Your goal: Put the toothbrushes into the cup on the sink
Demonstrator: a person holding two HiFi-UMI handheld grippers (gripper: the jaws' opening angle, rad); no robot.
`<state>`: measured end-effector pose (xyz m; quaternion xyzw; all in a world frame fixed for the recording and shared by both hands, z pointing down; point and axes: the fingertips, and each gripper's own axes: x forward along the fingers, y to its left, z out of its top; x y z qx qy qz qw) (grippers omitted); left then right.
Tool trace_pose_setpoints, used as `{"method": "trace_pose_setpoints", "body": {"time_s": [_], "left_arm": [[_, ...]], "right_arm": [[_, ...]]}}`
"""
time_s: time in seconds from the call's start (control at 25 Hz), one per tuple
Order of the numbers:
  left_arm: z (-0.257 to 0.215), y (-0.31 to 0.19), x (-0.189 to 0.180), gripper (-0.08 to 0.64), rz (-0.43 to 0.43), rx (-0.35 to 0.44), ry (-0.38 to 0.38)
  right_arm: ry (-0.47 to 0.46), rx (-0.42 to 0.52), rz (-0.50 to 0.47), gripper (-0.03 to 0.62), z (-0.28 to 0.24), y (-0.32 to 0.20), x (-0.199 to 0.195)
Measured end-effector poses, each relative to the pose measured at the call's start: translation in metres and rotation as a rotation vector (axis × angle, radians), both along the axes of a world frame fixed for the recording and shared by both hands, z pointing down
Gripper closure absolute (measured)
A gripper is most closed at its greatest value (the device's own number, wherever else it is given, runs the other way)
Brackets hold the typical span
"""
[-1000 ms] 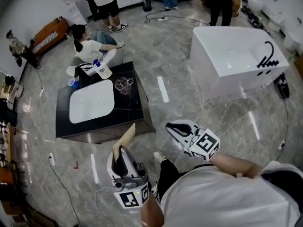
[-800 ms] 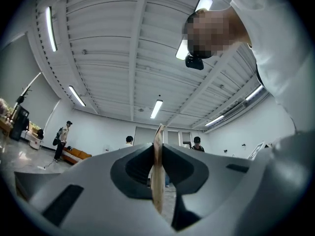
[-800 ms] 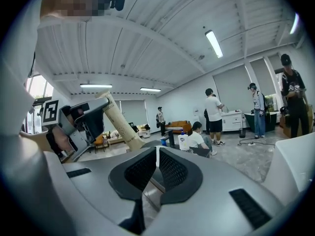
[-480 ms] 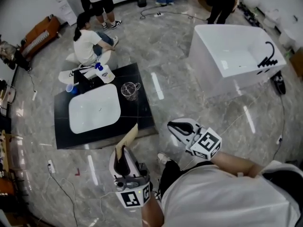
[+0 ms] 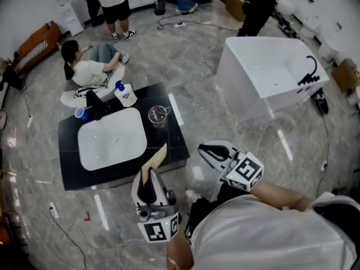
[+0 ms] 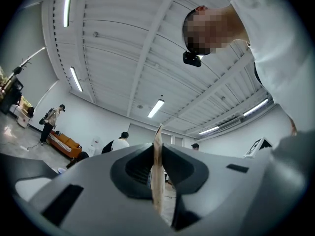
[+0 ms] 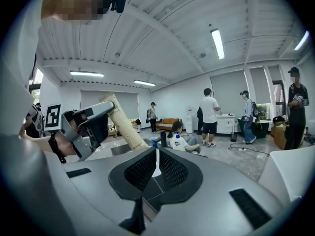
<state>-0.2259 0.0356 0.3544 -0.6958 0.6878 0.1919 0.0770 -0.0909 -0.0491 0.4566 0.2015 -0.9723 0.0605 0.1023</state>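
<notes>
Toothbrush pack point(image 5: 156, 157) tight in left gripper point(image 5: 148, 179)

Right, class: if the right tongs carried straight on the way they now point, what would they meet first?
Most likely the black counter round the sink, about its near corner, though depth is unclear.

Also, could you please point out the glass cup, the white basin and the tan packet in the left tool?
glass cup point(image 5: 159, 116): head view, its clear side wall.
white basin point(image 5: 100, 151): head view, bare floor of the bowl.
tan packet point(image 5: 155, 158): head view, its free upper half.
</notes>
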Motion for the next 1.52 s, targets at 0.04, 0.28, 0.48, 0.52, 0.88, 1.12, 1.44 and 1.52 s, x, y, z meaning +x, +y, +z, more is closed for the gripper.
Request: {"method": "trace_pose_setpoints", "body": {"time_s": [0.04,0.28,0.48,0.52,0.88,1.12,1.44,1.52], "left_arm": [[0.002,-0.001,-0.003,0.505,0.0,0.0,0.006],[-0.001,-0.007,-0.005,0.505,0.01,0.004,0.016],[-0.002,-0.016,-0.006,0.505,-0.006,-0.005,0.006],[-0.002,-0.019,-0.008,0.505,-0.013,-0.007,0.002],[0.001,-0.054,-0.014,0.505,-0.073,-0.043,0.003],[0.009,-0.082,-0.022,0.505,-0.088,-0.058,0.021],[0.022,-0.114,-0.03,0.505,-0.097,-0.09,0.032],[0.025,-0.12,-0.03,0.505,-0.097,-0.096,0.036]], "right_arm": [[0.005,0.004,0.001,0.548,-0.001,0.001,-0.001],[-0.003,0.012,0.01,0.548,-0.006,-0.006,-0.006],[-0.025,0.004,-0.021,0.549,-0.007,-0.013,-0.016],[-0.032,0.0,-0.028,0.548,-0.007,-0.017,-0.018],[-0.082,-0.021,-0.081,0.549,-0.007,-0.058,-0.026],[-0.074,-0.032,-0.081,0.549,-0.004,-0.073,-0.017],[-0.067,-0.039,-0.071,0.549,0.001,-0.09,-0.005],[-0.065,-0.038,-0.069,0.549,0.002,-0.093,-0.002]]}}
